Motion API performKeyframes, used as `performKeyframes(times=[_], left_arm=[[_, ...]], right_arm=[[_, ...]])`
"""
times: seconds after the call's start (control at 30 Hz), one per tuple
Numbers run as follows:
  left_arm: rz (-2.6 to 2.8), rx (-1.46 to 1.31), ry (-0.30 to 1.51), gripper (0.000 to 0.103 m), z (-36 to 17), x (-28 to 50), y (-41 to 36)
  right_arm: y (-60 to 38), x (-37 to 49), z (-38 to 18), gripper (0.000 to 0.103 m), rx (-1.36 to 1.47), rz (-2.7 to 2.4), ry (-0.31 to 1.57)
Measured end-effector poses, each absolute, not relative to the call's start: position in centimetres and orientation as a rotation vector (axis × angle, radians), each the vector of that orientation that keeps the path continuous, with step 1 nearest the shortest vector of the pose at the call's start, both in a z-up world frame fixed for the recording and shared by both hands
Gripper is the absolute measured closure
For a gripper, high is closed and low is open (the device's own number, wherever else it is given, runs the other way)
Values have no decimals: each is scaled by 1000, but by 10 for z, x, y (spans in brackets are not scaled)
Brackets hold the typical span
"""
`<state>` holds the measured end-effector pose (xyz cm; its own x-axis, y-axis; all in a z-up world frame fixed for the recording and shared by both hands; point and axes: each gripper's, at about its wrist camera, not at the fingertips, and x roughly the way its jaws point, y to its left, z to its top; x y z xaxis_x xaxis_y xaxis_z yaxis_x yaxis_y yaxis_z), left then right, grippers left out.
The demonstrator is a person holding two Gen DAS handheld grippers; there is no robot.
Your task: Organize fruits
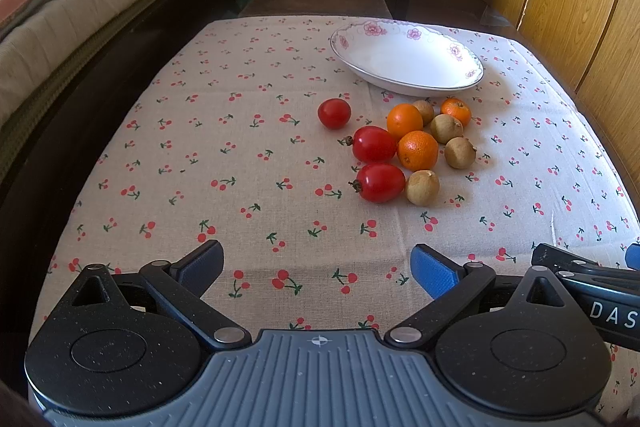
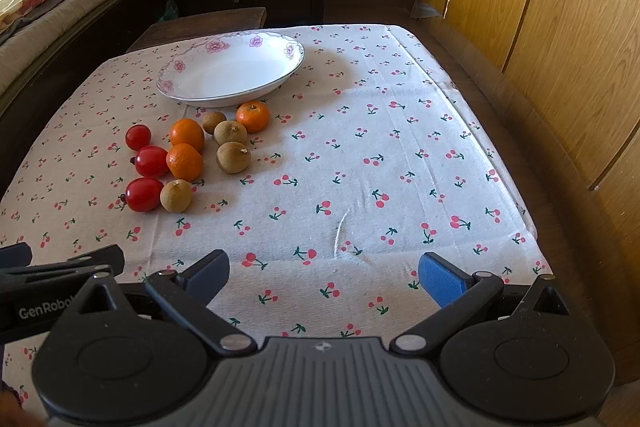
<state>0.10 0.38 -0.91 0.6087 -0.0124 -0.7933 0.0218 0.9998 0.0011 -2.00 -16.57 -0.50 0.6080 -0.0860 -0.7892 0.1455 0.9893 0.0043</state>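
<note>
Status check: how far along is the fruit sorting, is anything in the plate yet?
Nothing looks done: the plate is empty. Nothing is in hand either; the left claw and right claw are both open above the tablecloth. Left to do: all three tomatoes, three oranges and four brown longan-like fruits, lying clustered on the cloth just in front of the plate.
</note>
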Motion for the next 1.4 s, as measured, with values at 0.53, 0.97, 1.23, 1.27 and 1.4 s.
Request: performKeyframes(times=[0.53, 0.97, 1.23, 1.27, 1.4], left_arm=[[-18, 13, 928, 3, -13, 2, 7], [-37, -73, 924, 2, -11, 12, 29], [-44, -13, 884, 3, -10, 14, 32], [-48, 0, 880, 3, -10, 14, 32], [-65, 47, 871, 3, -12, 12, 28]], right_arm=[[-163, -16, -8, 5, 76, -107, 921], [-152, 7, -6, 39, 133, 37, 913], [-140, 26, -9, 51, 147, 114, 906], [-139, 29, -10, 51, 148, 125, 906], [-133, 39, -14, 55, 139, 182, 905]])
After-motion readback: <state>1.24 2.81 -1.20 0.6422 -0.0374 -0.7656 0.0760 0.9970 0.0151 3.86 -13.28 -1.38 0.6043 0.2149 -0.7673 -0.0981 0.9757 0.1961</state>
